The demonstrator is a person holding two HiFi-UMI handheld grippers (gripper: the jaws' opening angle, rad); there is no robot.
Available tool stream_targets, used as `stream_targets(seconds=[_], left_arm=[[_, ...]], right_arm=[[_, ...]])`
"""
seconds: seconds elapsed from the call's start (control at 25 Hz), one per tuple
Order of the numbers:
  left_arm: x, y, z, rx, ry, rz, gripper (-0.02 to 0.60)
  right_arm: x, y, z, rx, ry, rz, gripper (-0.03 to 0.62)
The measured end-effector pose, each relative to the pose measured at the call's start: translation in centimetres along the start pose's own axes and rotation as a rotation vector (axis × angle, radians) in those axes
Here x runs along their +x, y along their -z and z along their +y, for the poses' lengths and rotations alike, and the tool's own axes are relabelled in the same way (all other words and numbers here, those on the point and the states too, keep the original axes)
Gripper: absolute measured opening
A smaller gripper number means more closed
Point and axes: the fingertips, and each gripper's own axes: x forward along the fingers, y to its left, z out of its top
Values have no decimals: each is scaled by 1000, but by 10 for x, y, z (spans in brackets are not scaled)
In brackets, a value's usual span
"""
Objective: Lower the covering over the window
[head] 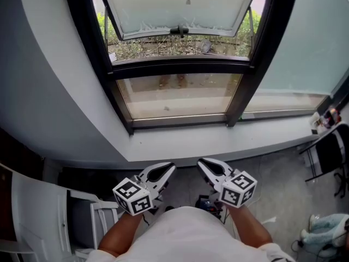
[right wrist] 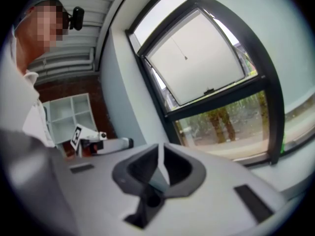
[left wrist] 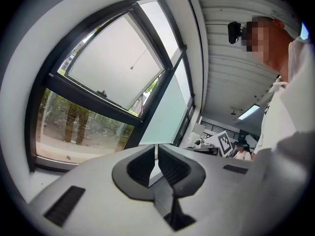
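"Black-framed window dead ahead at twelve o'clock, and neither tool is near it."

"Where are they, then?"

"Low by the person's waist, short of the pale window sill. The left gripper sits at about seven o'clock and the right gripper at five. Both have their jaws pressed together with nothing between them."

"And the covering?"

"I can't see the shade itself; I take it to be rolled up above the glass. What shows is its thin pull cord with a small weight, hanging at twelve o'clock in front of the white frosted upper pane, which is tilted outward."

"So which step is this?"

"The very start, I'd say: the approach. Nothing is lowered."

"Next?"

"One gripper would need to rise toward twelve o'clock, spread its jaws, pinch that little weight and draw straight down. It's a slim target, so the grip must be well centred or the cord may slip aside."
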Motion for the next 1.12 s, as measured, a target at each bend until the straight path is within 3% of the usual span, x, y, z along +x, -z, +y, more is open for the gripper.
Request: stream_targets(seconds=[0.28, 0.48, 0.84, 1.12], left_arm=[[-7, -2, 9, 17, 12, 16, 17], [3, 1, 20, 9, 9, 29, 17], [50, -20, 70, 18, -57, 28, 17], [118, -48, 108, 10, -96, 14, 17]], right_arm=[[10, -9, -7, -25, 59, -50, 34], [22, -14, -20, -61, 79, -45, 87], [64, -48, -91, -212, 151, -19, 117], [99, -86, -145, -284, 52, 72, 111]])
